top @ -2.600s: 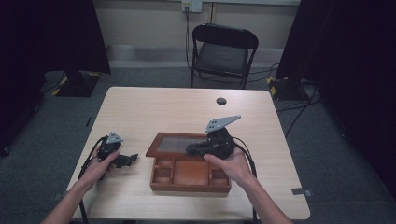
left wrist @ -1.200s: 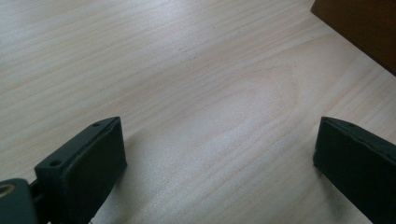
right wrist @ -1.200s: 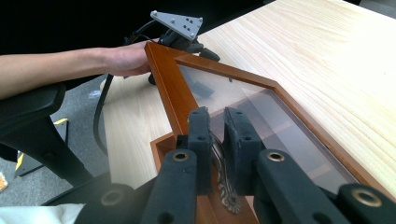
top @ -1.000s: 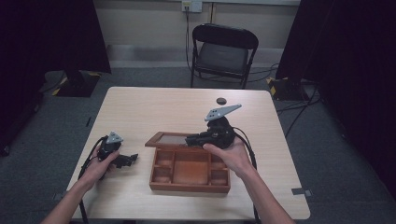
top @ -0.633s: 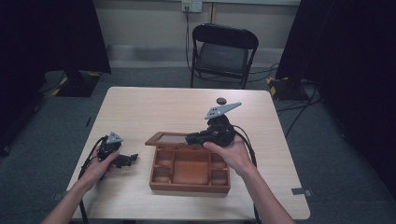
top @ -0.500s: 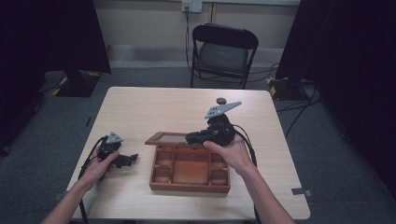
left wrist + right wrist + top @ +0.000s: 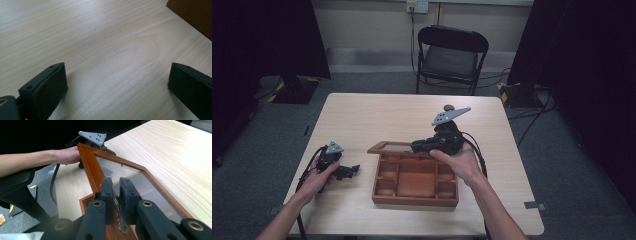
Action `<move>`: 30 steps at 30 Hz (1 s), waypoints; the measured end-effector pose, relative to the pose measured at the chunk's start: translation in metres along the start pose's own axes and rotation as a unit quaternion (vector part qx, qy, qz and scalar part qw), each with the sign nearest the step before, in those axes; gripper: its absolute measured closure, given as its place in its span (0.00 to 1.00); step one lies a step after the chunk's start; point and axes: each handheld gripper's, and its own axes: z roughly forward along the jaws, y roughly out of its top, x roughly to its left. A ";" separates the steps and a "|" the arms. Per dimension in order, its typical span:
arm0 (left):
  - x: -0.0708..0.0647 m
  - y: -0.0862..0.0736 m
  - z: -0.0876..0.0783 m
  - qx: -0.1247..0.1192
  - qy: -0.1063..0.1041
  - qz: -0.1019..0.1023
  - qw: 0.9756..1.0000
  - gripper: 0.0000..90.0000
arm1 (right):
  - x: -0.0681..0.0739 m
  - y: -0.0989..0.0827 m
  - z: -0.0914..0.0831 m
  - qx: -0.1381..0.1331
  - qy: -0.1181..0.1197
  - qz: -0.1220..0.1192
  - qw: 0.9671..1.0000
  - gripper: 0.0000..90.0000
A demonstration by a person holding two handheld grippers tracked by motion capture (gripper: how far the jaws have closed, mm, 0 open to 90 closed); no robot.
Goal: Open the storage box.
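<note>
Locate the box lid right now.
In the high view the lid is raised over the wooden box's far edge at table centre, its latch pinched by the right gripper; the left gripper rests left of the box.

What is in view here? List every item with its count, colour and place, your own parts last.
Light wooden table: 1, pale wood, centre of room.
Brown wooden compartment box: 1, reddish brown, table middle, open.
Glass-paned wooden lid: 1, brown frame, raised at the box's far edge, hinged there.
Ornate metal latch: 1, dull metal, on the lid's edge, between the right gripper's jaws.
Small dark round object: 1, far part of table.
Black folding chair: 1, beyond the table.
Left gripper: 1, black, open, low over bare table left of box.
Right gripper: 1, black, shut on the latch.
</note>
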 end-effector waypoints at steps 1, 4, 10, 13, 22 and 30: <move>0.000 0.000 0.000 0.000 0.000 0.000 1.000 0.02 | 0.000 0.000 0.000 0.000 0.000 0.000 1.000 0.92; 0.000 0.000 0.000 0.000 0.000 0.000 1.000 0.02 | 0.000 0.001 0.000 -0.001 0.000 0.000 1.000 0.92; 0.000 0.000 0.000 0.000 0.000 0.000 1.000 0.02 | 0.000 0.001 -0.001 -0.003 -0.004 0.001 1.000 0.92; 0.000 0.000 0.000 0.000 0.000 0.000 1.000 0.02 | 0.000 0.002 -0.001 -0.003 -0.006 -0.001 1.000 0.92; 0.000 0.000 0.000 0.000 0.000 0.000 1.000 0.02 | 0.000 0.002 -0.002 -0.007 -0.011 0.003 1.000 0.92; 0.000 0.000 0.000 0.000 0.000 0.000 1.000 0.02 | 0.000 0.005 -0.002 -0.010 -0.020 0.000 1.000 0.92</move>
